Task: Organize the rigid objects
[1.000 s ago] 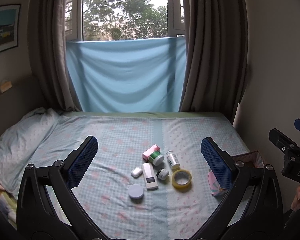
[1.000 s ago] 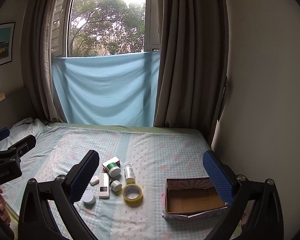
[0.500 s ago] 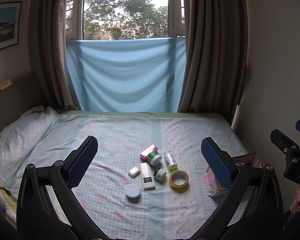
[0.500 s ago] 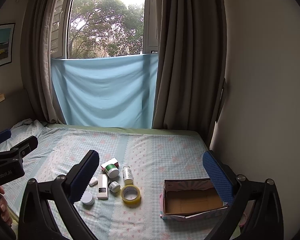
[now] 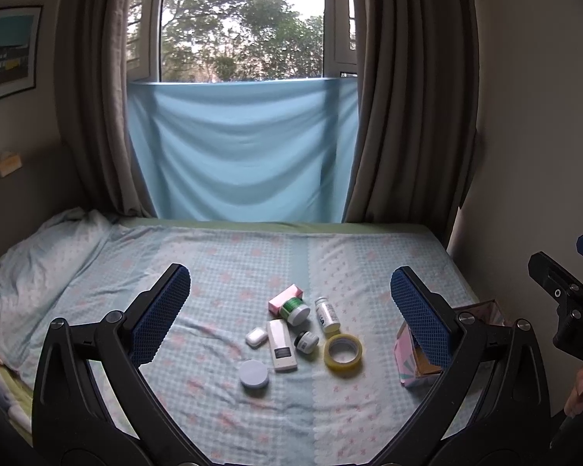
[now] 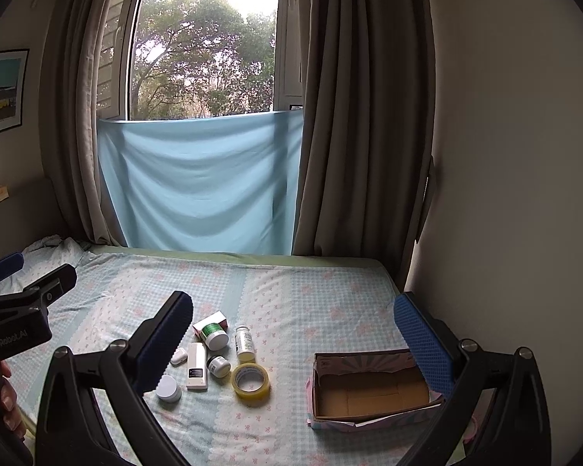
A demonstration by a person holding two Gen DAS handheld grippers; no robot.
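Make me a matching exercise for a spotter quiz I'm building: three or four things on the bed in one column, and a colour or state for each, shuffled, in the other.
Things:
1. tape roll
2. cardboard box
3. round lidded jar
4. flat white bottle

Descriptions:
A. open and empty
B. lying flat, dark label near one end
C. yellowish ring lying flat
D. green label, tipped on its side against a pink carton

Pairs: 1-C, 2-A, 3-D, 4-B
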